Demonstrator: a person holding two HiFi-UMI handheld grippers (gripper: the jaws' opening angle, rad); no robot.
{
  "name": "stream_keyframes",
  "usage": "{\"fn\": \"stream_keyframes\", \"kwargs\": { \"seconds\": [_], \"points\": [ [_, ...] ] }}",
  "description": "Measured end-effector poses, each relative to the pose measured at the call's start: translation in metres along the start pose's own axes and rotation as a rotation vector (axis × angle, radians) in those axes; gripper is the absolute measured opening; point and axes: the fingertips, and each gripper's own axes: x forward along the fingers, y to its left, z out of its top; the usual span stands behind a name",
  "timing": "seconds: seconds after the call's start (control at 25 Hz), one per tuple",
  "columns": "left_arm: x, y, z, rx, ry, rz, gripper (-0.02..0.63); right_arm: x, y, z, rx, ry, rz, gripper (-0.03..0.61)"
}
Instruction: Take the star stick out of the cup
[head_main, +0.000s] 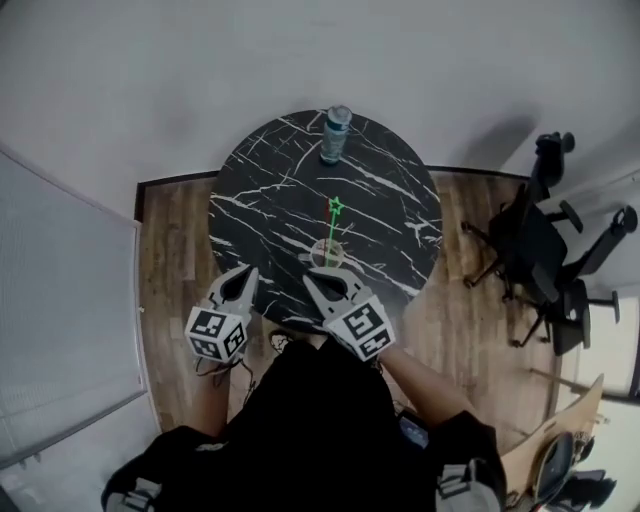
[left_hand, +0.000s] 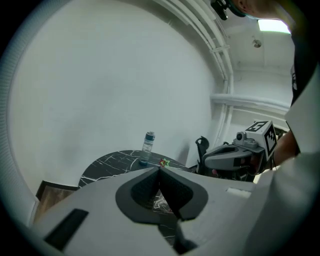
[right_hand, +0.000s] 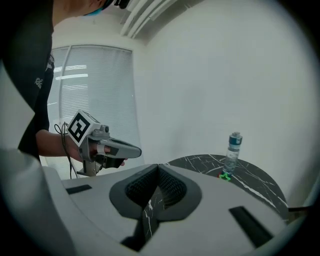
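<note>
A green star stick (head_main: 335, 215) stands upright in a small cup (head_main: 328, 256) near the front of the round black marble table (head_main: 260, 190). In the left gripper view its star (left_hand: 164, 162) peeks just above the jaw tips; in the right gripper view the star (right_hand: 225, 175) shows off to the right. My left gripper (head_main: 247, 271) hovers at the table's front left edge, shut and empty. My right gripper (head_main: 308, 280) sits just in front of the cup, shut and empty. Both jaw pairs meet tip to tip, left gripper (left_hand: 160, 169) and right gripper (right_hand: 158, 166).
A water bottle (head_main: 335, 133) stands at the table's far edge, also in view as the bottle (left_hand: 148, 147) and the bottle (right_hand: 232, 150). Black office chairs (head_main: 545, 250) are to the right on the wooden floor. A white wall lies behind, window blinds (right_hand: 95, 95) on the left.
</note>
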Motion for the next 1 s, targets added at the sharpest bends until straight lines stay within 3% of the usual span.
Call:
{"fn": "stream_keyframes", "kwargs": {
  "seconds": [0.2, 0.32, 0.6, 0.88, 1.0],
  "points": [
    [0.041, -0.013, -0.010, 0.076, 0.064, -0.128, 0.000, -0.020, -0.026, -0.028, 0.113, 0.024, -0.181, -0.003],
    [0.064, -0.022, -0.012, 0.106, 0.092, -0.173, 0.000, -0.026, -0.040, -0.039, 0.146, 0.021, -0.231, -0.003],
    [0.099, -0.032, -0.029, 0.119, 0.188, -0.226, 0.000, -0.022, -0.077, -0.066, 0.220, 0.023, -0.258, -0.003],
    [0.122, -0.022, -0.050, 0.113, 0.270, -0.167, 0.000, -0.004, -0.119, -0.093, 0.288, 0.029, -0.234, -0.003],
    [0.130, -0.019, -0.059, 0.129, 0.312, -0.152, 0.000, 0.004, -0.133, -0.105, 0.255, 0.053, -0.220, -0.003]
  ]
}}
